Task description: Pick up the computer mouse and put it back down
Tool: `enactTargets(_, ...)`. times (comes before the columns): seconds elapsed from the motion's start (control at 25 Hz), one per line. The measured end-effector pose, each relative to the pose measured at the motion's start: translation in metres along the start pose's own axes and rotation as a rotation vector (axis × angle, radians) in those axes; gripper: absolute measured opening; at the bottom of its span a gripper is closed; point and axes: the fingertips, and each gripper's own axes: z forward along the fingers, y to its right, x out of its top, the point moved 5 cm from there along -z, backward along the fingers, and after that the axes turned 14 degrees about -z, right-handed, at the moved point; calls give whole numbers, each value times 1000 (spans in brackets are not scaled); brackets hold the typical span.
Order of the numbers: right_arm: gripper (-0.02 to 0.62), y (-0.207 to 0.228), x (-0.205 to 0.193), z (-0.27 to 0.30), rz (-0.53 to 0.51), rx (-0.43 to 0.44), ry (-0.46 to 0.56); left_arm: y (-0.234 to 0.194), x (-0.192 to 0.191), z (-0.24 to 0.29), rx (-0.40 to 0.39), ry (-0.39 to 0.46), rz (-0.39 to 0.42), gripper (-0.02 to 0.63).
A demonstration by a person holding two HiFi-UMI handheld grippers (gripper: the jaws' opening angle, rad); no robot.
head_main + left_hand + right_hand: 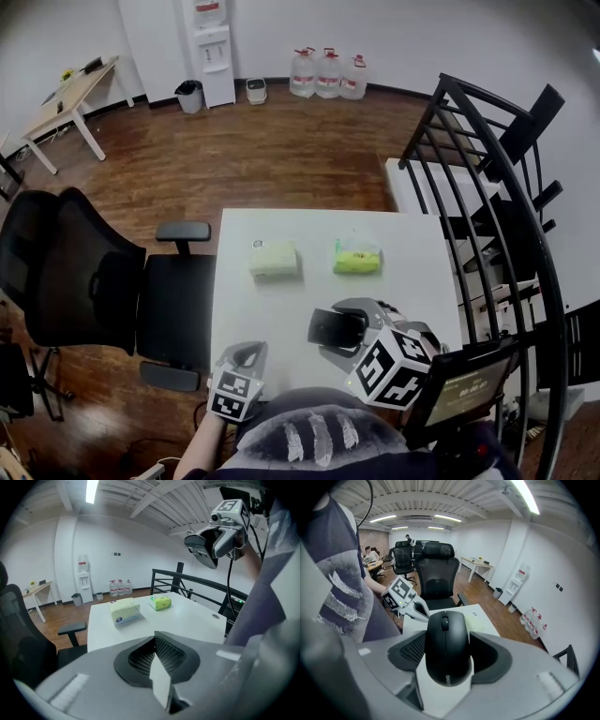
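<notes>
My right gripper [339, 330] is shut on a black computer mouse [334, 327] and holds it in the air above the near part of the white table [300, 300]. In the right gripper view the mouse [446, 648] fills the gap between the jaws, wheel end pointing away, with a pad pressed on each side. The left gripper view shows the same mouse [202, 549] raised high at the upper right. My left gripper [246, 354] rests at the table's near left edge, with its jaws together [157, 656] and nothing between them.
A pale tissue box [274, 259] and a green tissue pack [357, 259] lie side by side at mid table. A black office chair [103, 281] stands left of the table and a black stair railing [487, 216] to its right. Water bottles [328, 73] stand by the far wall.
</notes>
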Motion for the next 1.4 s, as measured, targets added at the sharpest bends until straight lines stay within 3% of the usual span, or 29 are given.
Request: enactTargets(1.4,295,0,7,-16,-23,-41,5,-2,1,0,19,3,-3,15)
